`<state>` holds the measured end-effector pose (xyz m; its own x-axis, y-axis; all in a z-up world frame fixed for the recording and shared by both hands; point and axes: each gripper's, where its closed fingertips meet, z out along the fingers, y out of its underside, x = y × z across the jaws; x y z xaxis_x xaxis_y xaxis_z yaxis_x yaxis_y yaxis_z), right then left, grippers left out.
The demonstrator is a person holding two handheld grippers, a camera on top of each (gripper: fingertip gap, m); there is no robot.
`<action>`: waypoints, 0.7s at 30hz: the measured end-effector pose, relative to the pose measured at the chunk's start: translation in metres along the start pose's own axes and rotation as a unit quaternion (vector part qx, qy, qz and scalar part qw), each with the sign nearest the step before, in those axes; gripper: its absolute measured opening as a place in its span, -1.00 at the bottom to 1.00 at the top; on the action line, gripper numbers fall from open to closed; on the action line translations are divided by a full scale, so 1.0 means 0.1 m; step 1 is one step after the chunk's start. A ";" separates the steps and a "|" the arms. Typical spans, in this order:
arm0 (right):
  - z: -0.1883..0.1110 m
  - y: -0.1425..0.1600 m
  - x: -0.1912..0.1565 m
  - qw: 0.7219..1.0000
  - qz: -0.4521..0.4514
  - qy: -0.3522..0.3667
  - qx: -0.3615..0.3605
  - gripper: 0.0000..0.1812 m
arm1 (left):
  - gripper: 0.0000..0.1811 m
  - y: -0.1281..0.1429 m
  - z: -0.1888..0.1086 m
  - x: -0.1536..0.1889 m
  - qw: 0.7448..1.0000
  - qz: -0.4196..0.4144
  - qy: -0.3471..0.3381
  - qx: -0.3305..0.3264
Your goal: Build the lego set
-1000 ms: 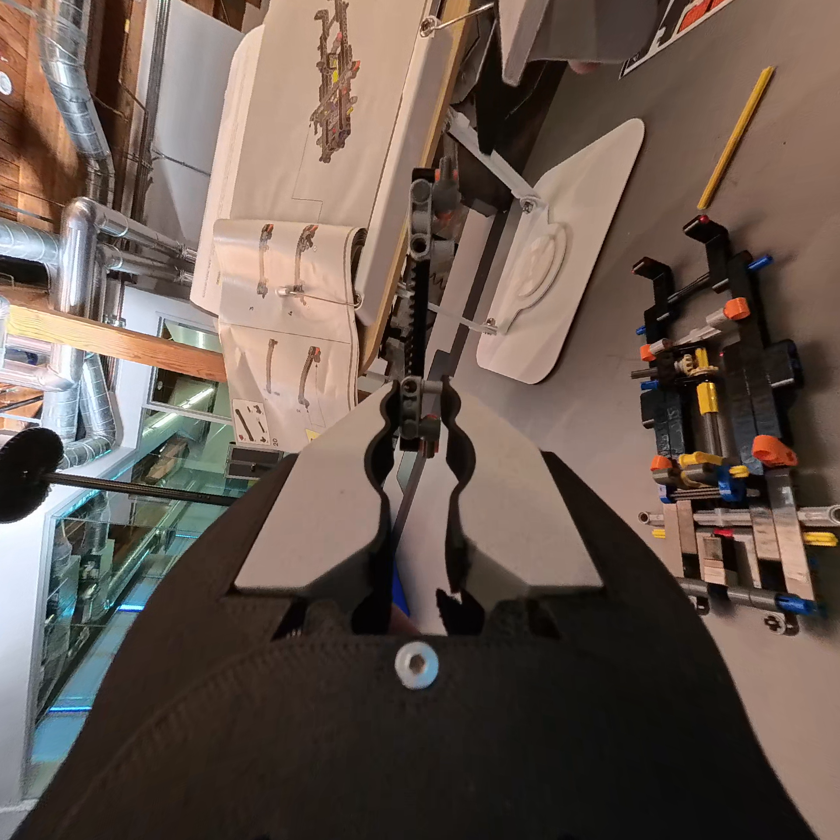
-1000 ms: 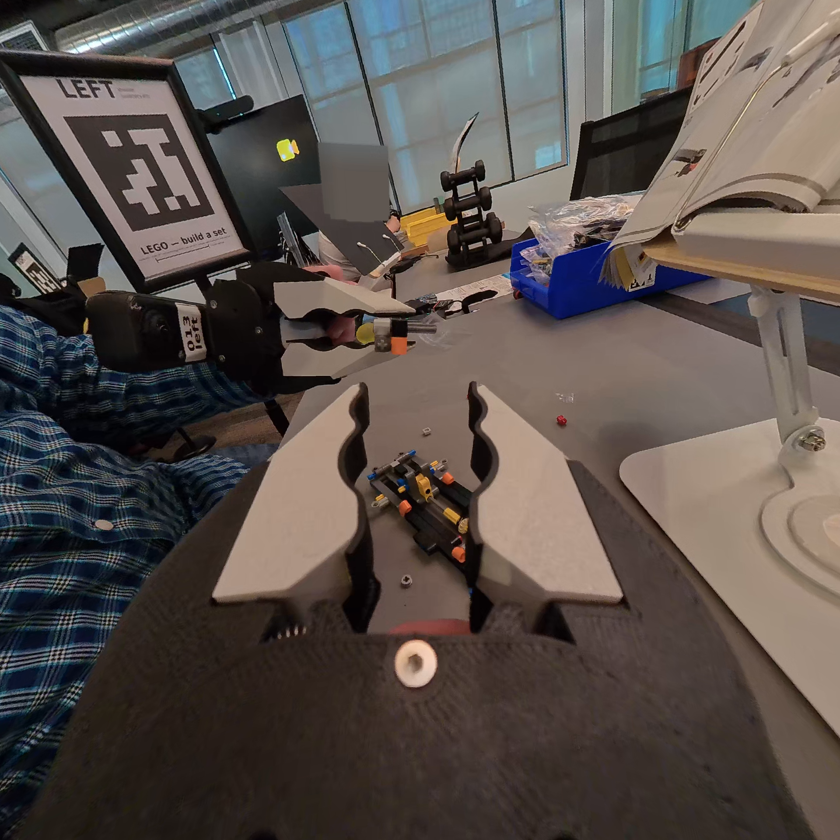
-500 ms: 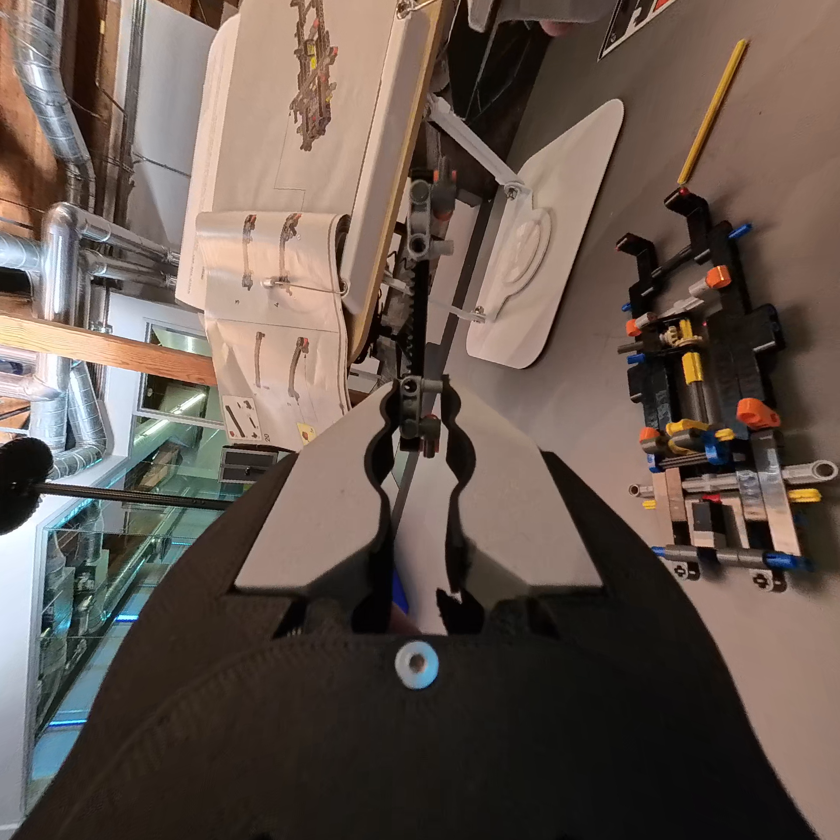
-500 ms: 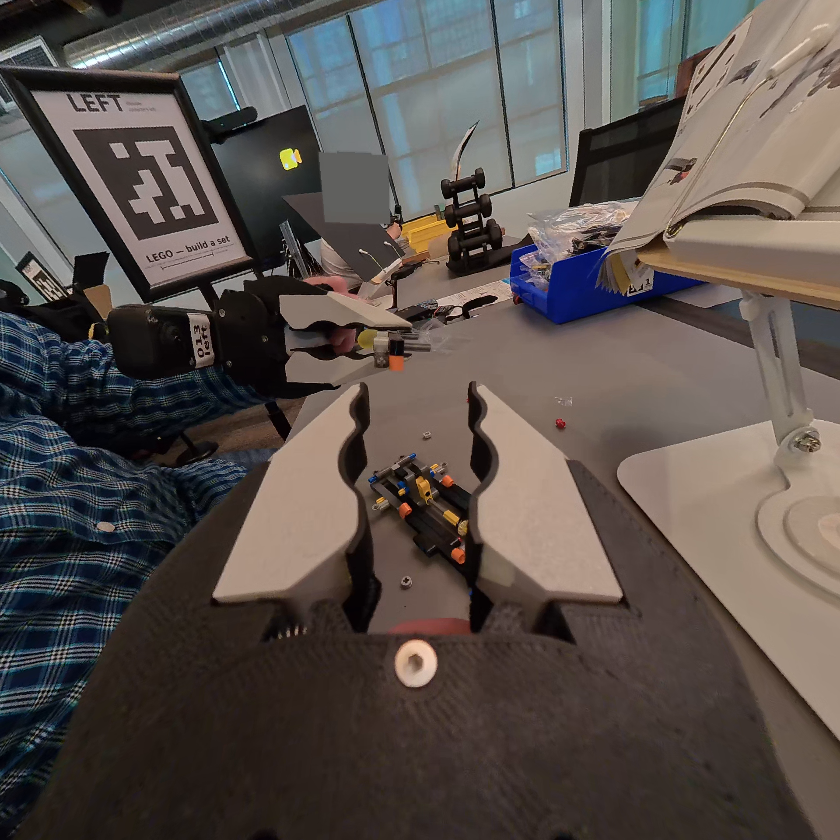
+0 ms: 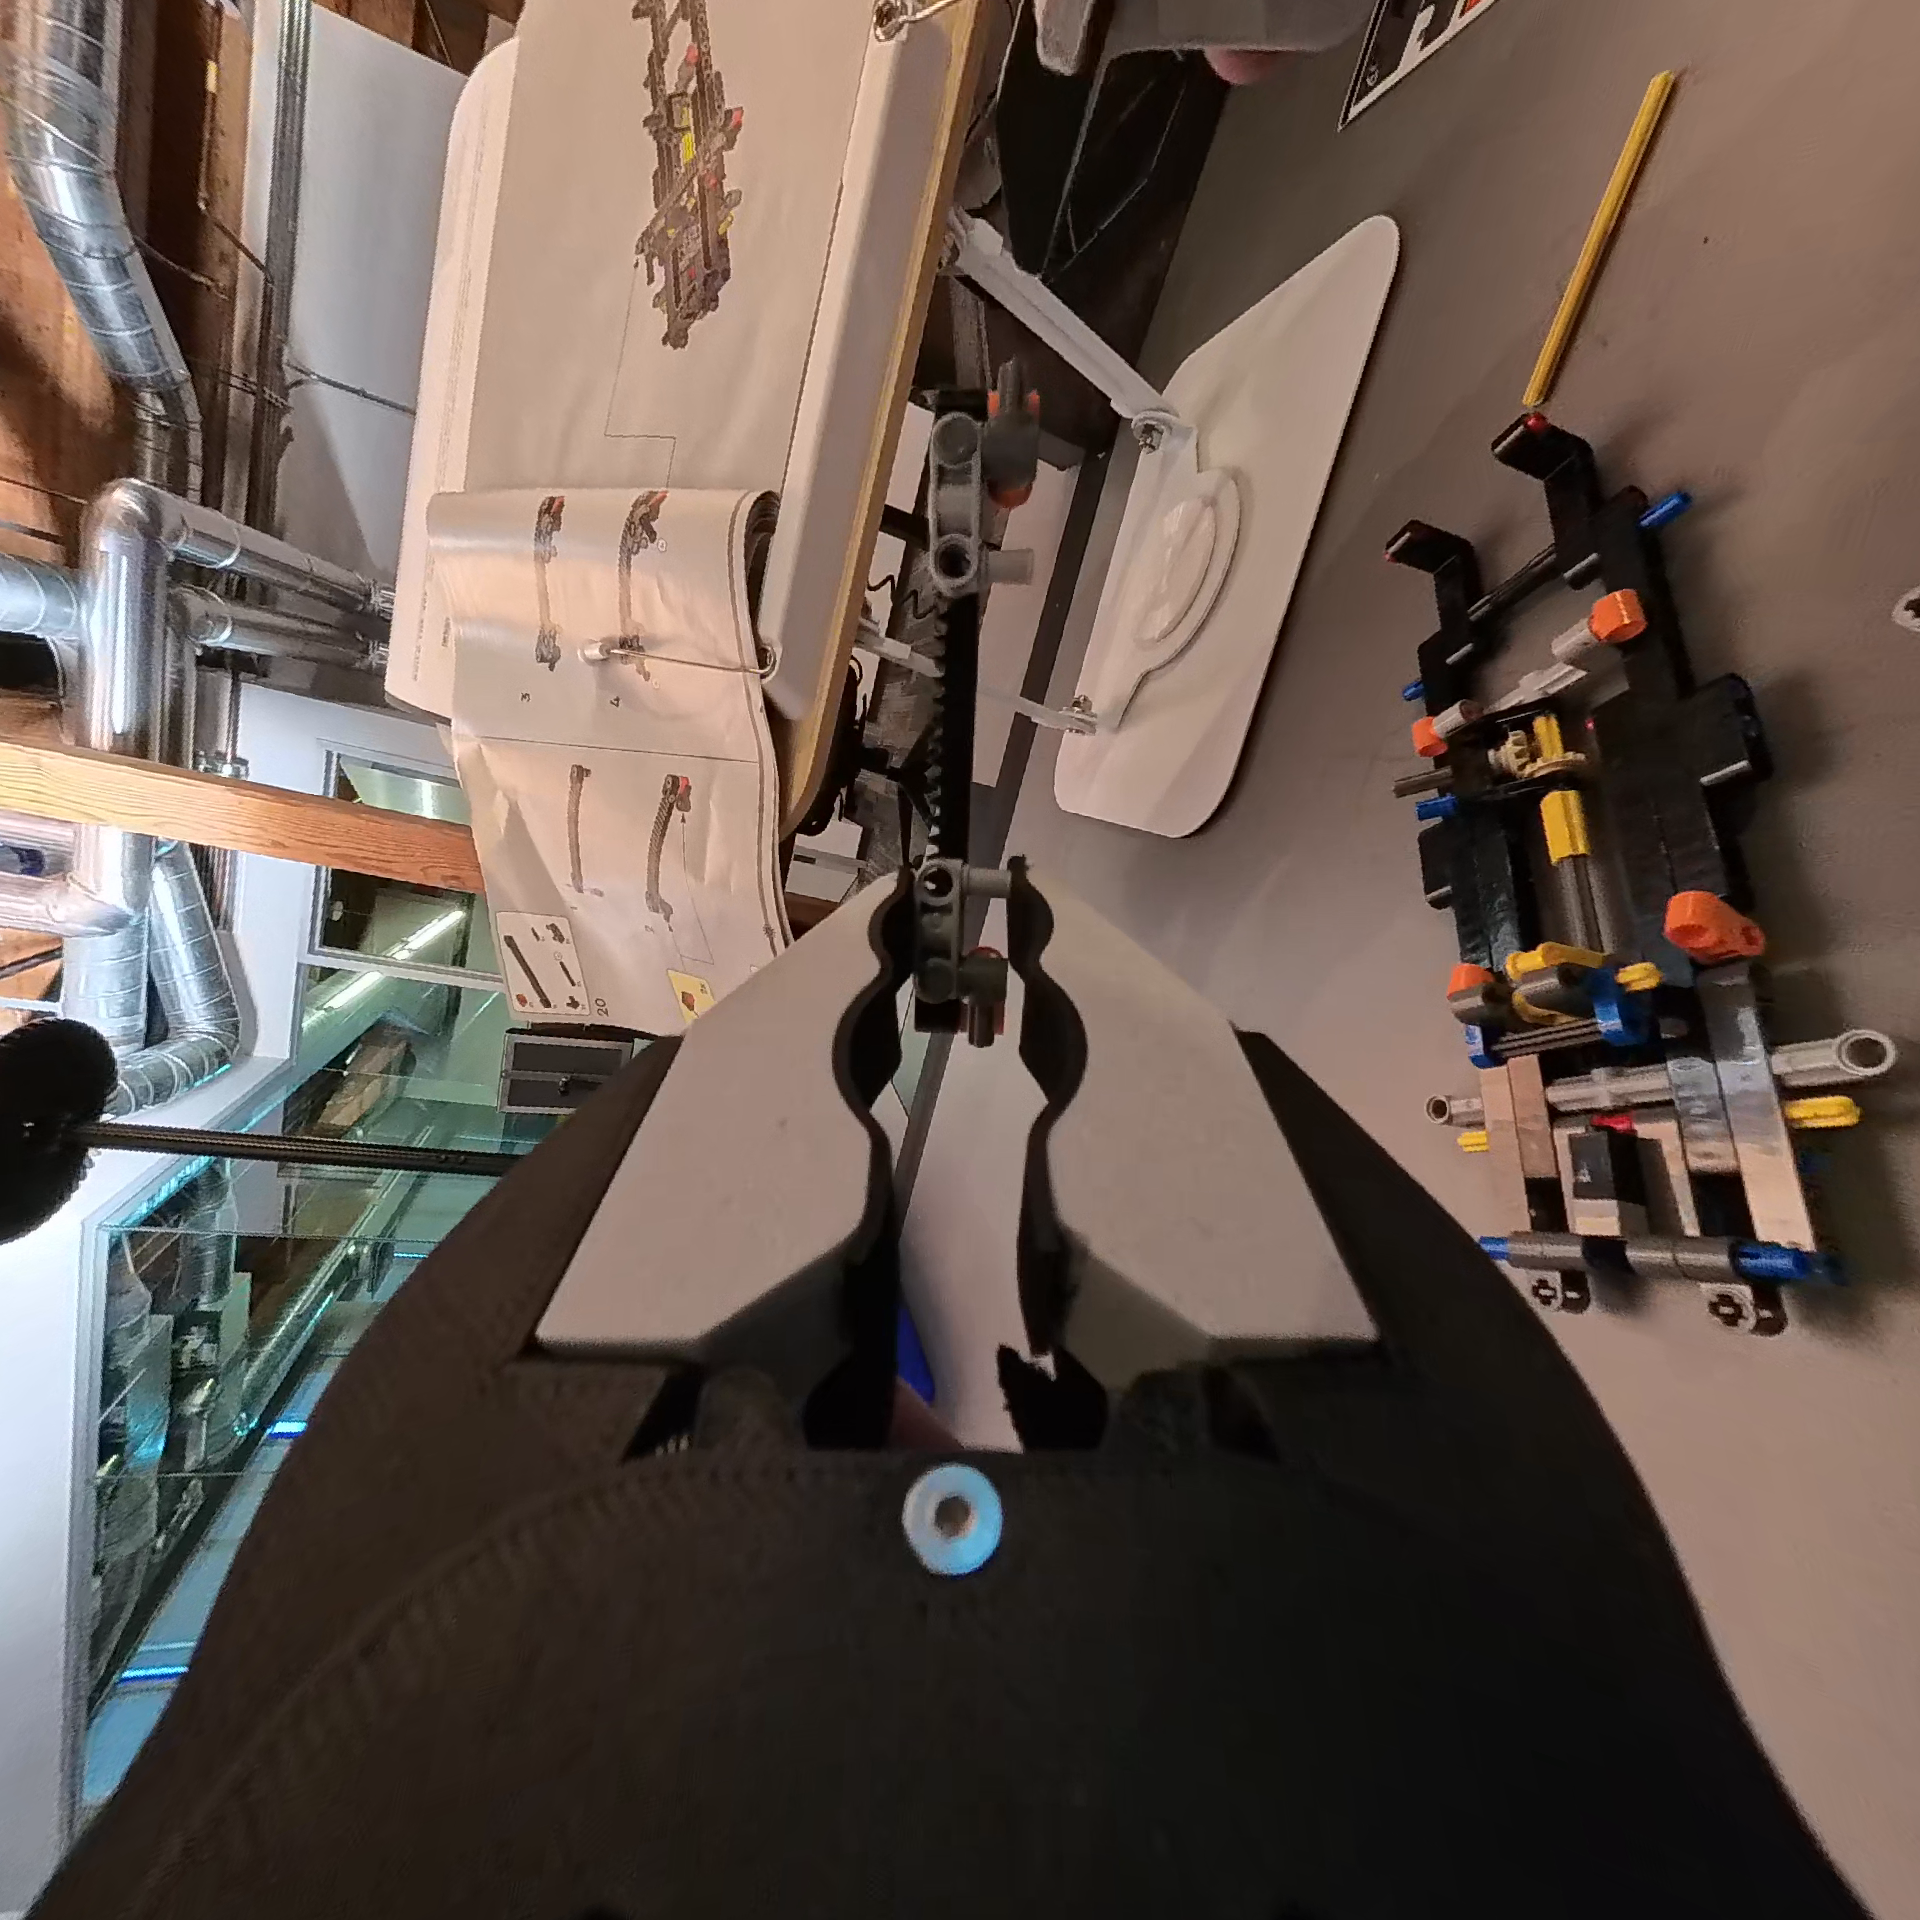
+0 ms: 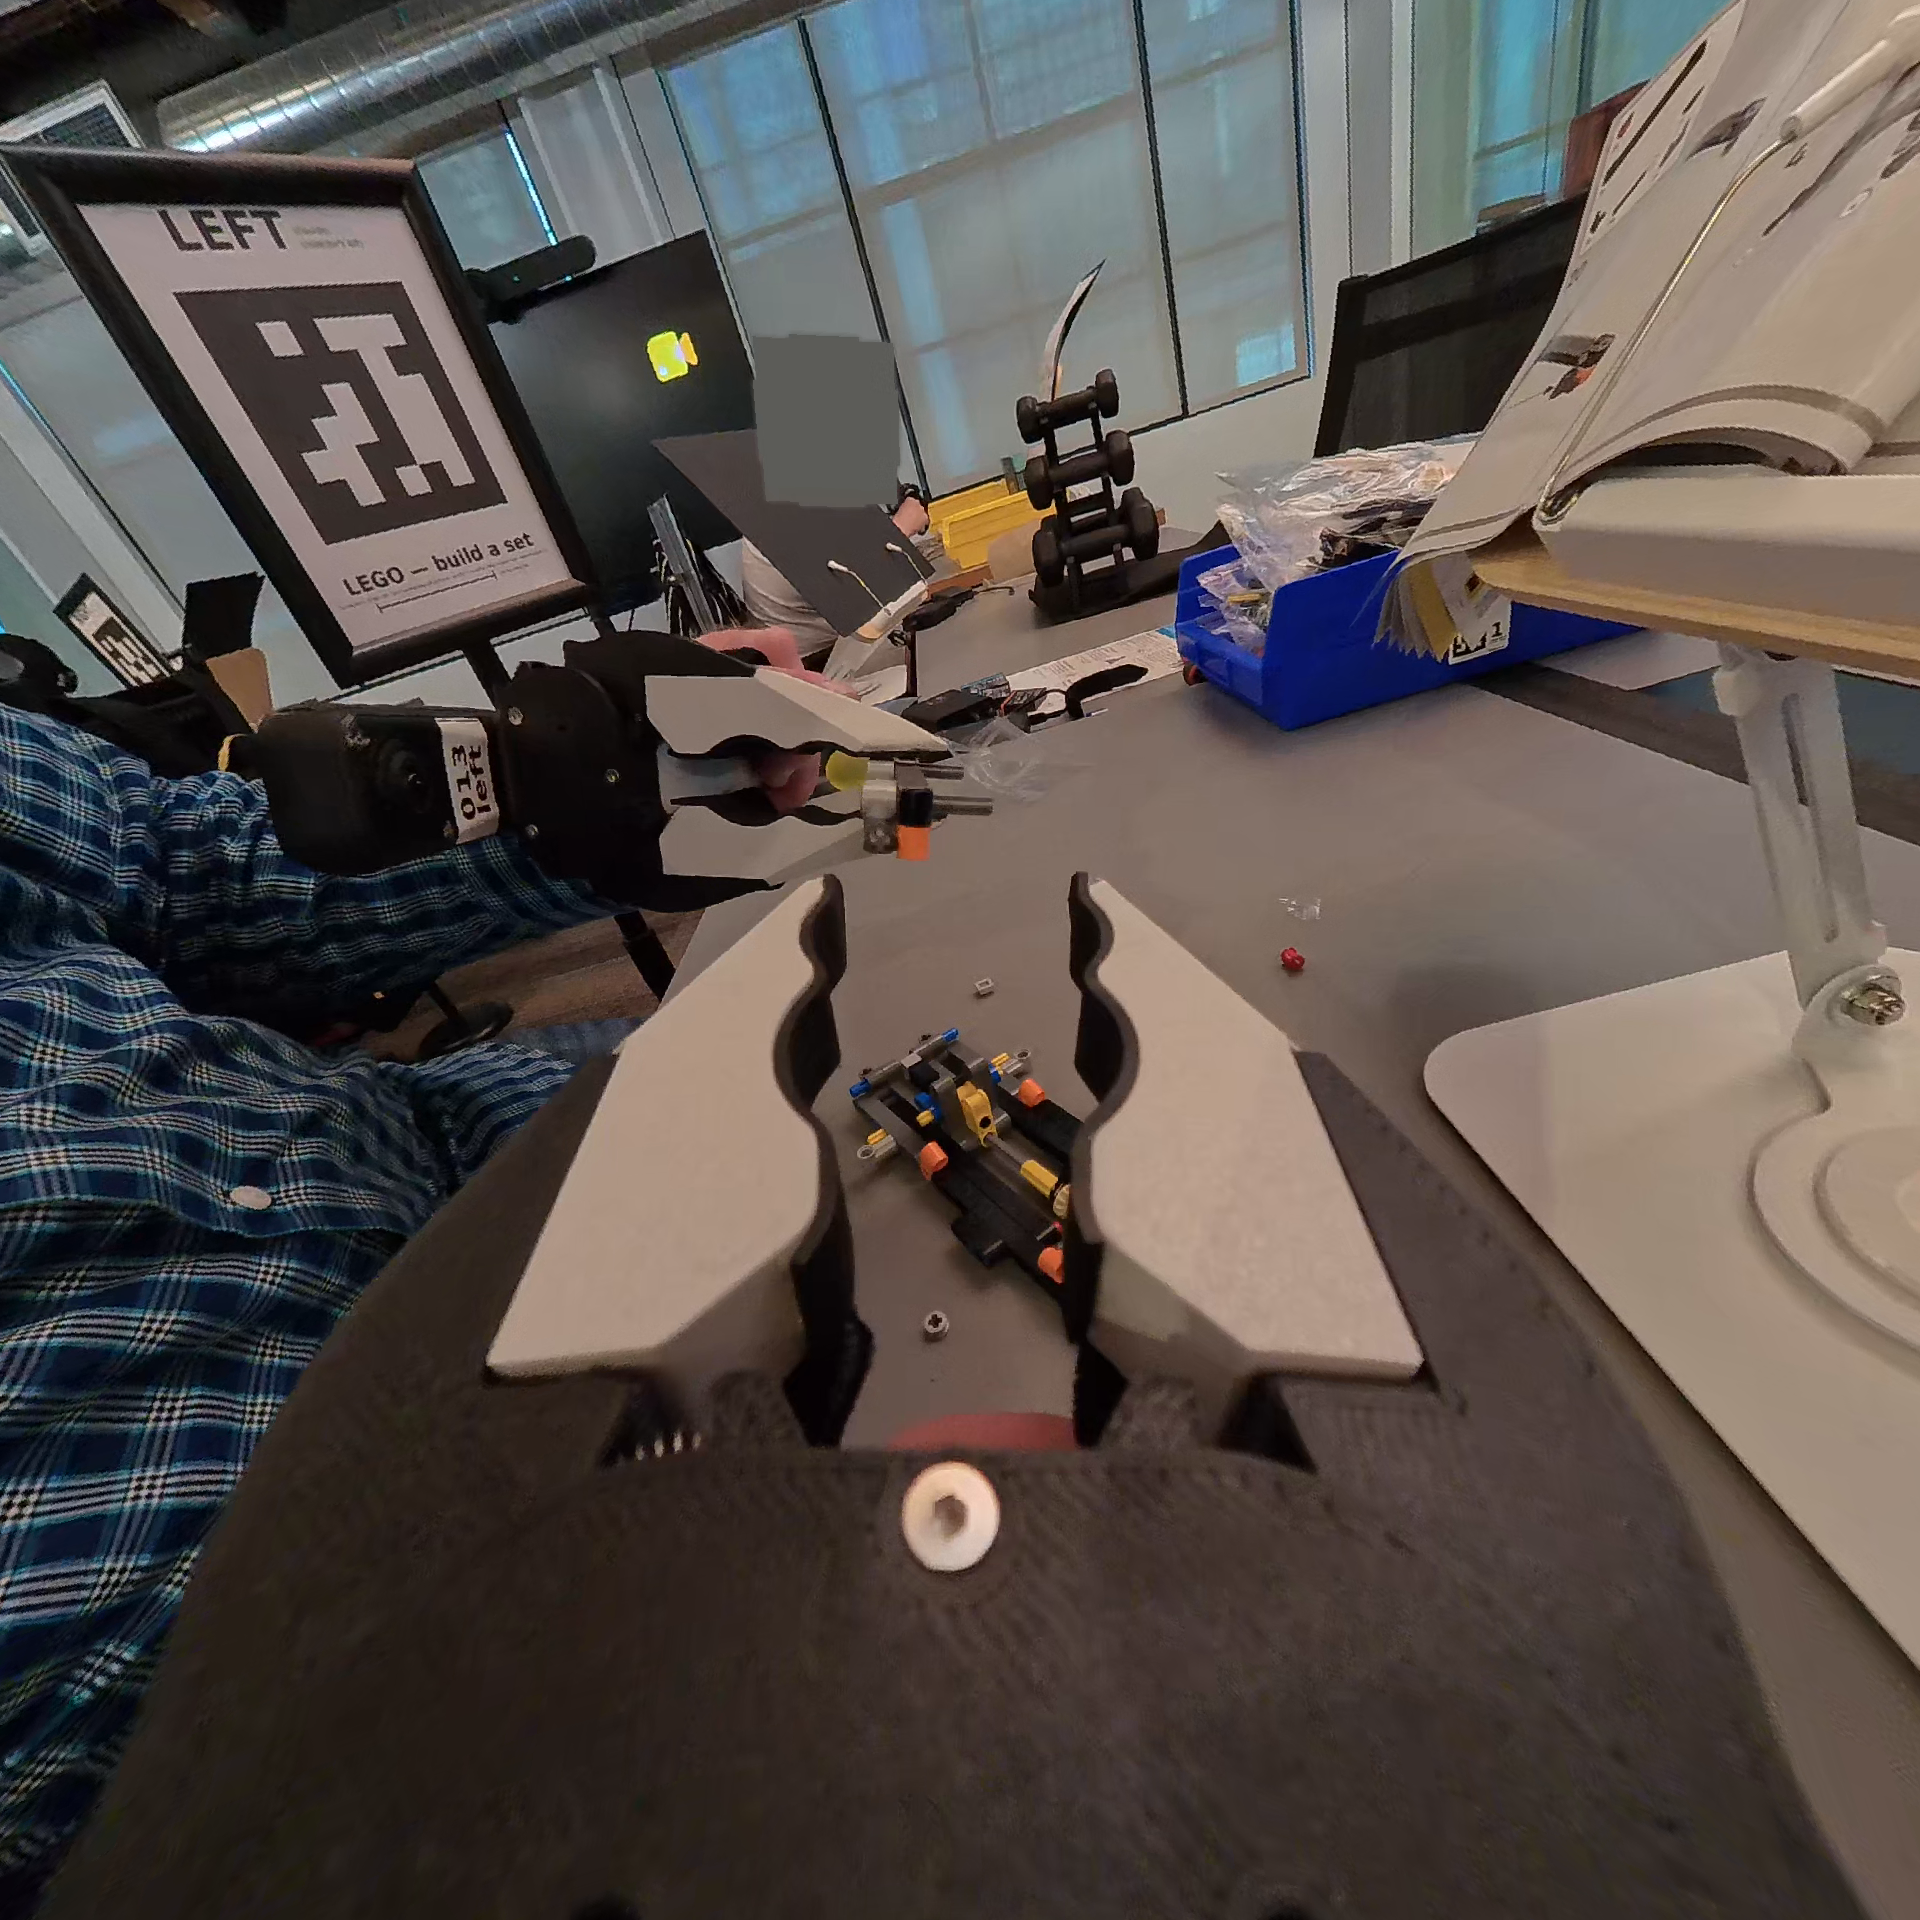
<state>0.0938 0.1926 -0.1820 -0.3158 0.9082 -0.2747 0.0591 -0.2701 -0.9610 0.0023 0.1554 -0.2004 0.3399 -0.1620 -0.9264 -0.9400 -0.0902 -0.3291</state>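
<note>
Grey left claw (image 5: 956, 935) pinches a black lego beam (image 5: 951, 727); right claw (image 6: 951, 914) spread, empty; framed sign (image 6: 312, 405) bears print.

At frame centre, a lego chassis (image 6: 971, 1148) is seen on the grey desk (image 6: 1299, 831) between the right gripper's (image 6: 951, 904) parted jaws; at left, a small assembly (image 6: 904, 805) is clamped by the left gripper (image 6: 883, 795).
</note>
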 end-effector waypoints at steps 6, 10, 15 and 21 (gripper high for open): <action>0.00 -0.01 -0.01 1.000 -0.001 -0.001 0.001 -0.54 | -0.84 0.00 0.01 0.01 1.000 0.002 0.001 0.000; -0.01 -0.02 -0.01 1.000 0.000 -0.002 0.003 -0.54 | -0.84 0.00 0.01 0.01 1.000 0.002 0.002 0.001; 0.00 -0.02 -0.02 1.000 0.001 -0.003 0.002 -0.54 | -0.84 -0.01 0.02 0.01 1.000 0.003 0.003 0.002; 0.00 -0.03 -0.03 1.000 0.002 -0.007 0.004 -0.54 | -0.84 -0.04 0.01 0.02 1.000 0.003 0.004 0.005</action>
<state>0.0950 0.1906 -0.1787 -0.3282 0.9027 -0.2784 0.0535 -0.2765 -0.9595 0.0064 0.1564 -0.2013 0.3337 -0.1711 -0.9270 -0.9425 -0.0796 -0.3246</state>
